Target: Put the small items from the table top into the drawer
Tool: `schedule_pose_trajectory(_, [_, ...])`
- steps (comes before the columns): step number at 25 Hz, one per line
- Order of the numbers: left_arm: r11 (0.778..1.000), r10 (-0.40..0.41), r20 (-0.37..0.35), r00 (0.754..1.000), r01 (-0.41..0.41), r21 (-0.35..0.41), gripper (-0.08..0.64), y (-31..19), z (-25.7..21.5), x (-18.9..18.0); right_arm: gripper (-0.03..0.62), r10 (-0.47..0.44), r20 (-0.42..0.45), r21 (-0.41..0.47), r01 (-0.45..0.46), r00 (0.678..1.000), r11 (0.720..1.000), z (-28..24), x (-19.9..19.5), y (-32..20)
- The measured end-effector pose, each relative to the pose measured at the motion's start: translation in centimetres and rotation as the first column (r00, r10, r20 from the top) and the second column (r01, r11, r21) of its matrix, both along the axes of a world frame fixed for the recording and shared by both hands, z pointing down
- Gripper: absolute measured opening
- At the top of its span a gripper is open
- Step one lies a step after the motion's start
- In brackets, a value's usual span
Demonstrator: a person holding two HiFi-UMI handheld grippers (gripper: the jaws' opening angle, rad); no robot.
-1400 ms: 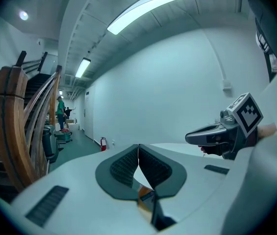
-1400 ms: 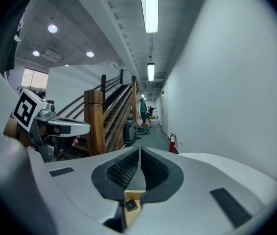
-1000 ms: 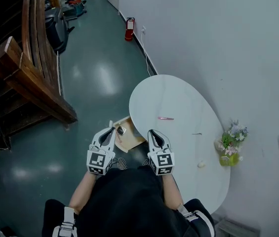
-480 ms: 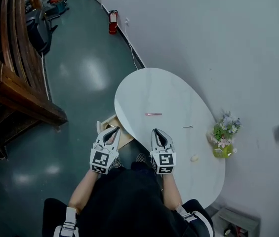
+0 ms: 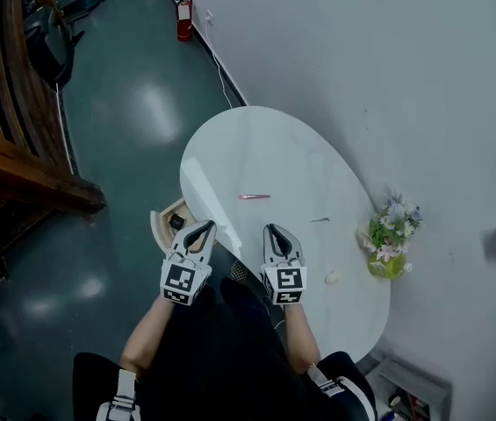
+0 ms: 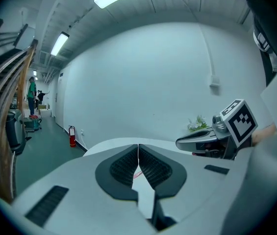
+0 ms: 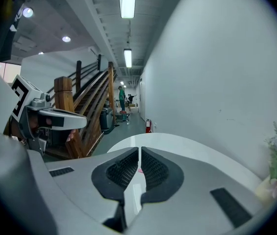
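The white oval table (image 5: 265,147) has its wooden drawer (image 5: 161,228) open at 8 o'clock, with a dark thing (image 5: 177,221) inside, perhaps a clip. Near 6 o'clock hover the left gripper (image 5: 204,227) and the right gripper (image 5: 276,231), each with jaws pressed together on nothing. A flower pot (image 5: 386,254) stands at 4 o'clock. A pink stick (image 5: 254,197) lies near the centre, a pale lump (image 5: 332,278) at 5 o'clock, a thin pin (image 5: 319,219) between them.

Ahead of you the white table (image 5: 265,143) offers wide open surface; only a pink stick (image 5: 254,197), a thin pin (image 5: 319,219) and a pale lump (image 5: 332,278) lie scattered, well apart. The flower pot (image 5: 388,246) and wall (image 5: 388,77) block your right. The open drawer (image 5: 154,226) juts out left, under the table's edge.
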State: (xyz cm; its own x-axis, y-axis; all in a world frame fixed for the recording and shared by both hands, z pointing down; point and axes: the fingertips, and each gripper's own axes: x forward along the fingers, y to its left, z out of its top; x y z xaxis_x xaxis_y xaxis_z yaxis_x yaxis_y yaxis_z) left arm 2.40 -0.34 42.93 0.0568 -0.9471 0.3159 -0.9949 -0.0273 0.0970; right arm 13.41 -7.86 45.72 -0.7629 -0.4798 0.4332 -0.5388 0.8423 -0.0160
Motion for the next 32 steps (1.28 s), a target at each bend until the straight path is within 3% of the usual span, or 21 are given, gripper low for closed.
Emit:
schedule_pose_trajectory(21, [0.988, -0.016, -0.049, 0.999, 0.008, -0.155, 0.021, -6.7, 10.2, 2.0, 0.041, -0.066, -0.083, -0.156, 0.052, 0.994, 0.986, 11.5, 0.7, -6.2])
schedule_pose_trajectory(32, [0.983, -0.040, -0.063, 0.997, 0.028, -0.180, 0.021, -7.3, 11.9, 1.8, 0.041, -0.111, -0.101, -0.149, 0.095, 0.989, 0.984, 13.7, -0.8, -8.0])
